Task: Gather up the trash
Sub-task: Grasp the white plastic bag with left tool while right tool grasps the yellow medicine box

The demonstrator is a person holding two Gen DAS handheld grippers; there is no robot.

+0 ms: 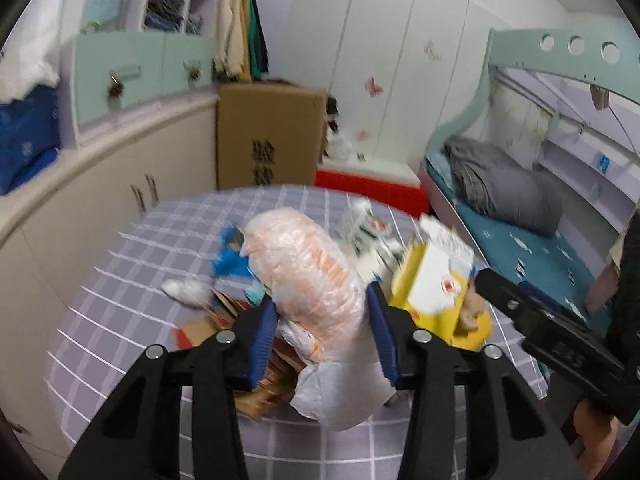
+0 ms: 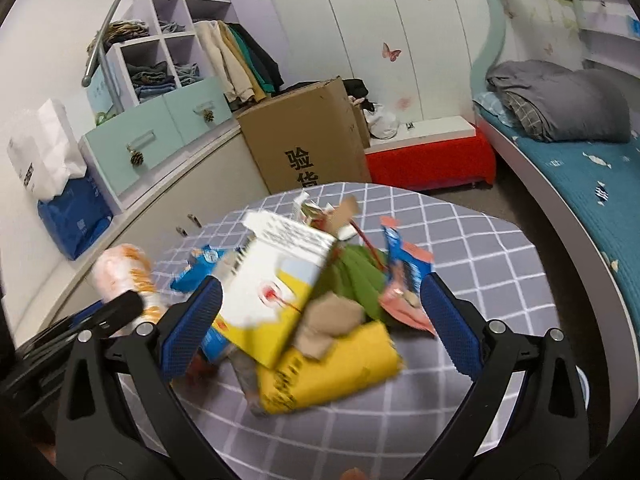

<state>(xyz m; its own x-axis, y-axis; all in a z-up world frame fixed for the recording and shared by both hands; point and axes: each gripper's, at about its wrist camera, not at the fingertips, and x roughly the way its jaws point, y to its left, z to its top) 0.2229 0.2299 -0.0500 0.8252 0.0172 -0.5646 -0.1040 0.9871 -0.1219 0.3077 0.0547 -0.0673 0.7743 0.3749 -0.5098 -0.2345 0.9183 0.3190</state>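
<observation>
My left gripper (image 1: 322, 294) is shut on a crumpled white and orange plastic bag (image 1: 308, 272), with a blue pad pressed against each side. The bag stands over a litter pile on the checked purple tablecloth (image 1: 120, 280). In the pile are blue wrappers (image 1: 230, 256), brown card scraps (image 1: 224, 312) and a yellow and white carton (image 1: 432, 280). My right gripper (image 2: 320, 282) is open wide around that carton (image 2: 276, 280), a yellow packet (image 2: 332, 368), a green wrapper (image 2: 356, 276) and a pink wrapper (image 2: 404, 280). Its pads sit beside them without squeezing.
A tall cardboard box (image 2: 308, 140) and a red bench (image 2: 432, 164) stand beyond the table. Cream cabinets (image 1: 80, 208) run along the left, and a bed with teal bedding (image 2: 580, 168) is on the right. White wardrobe doors (image 1: 380, 60) fill the back wall.
</observation>
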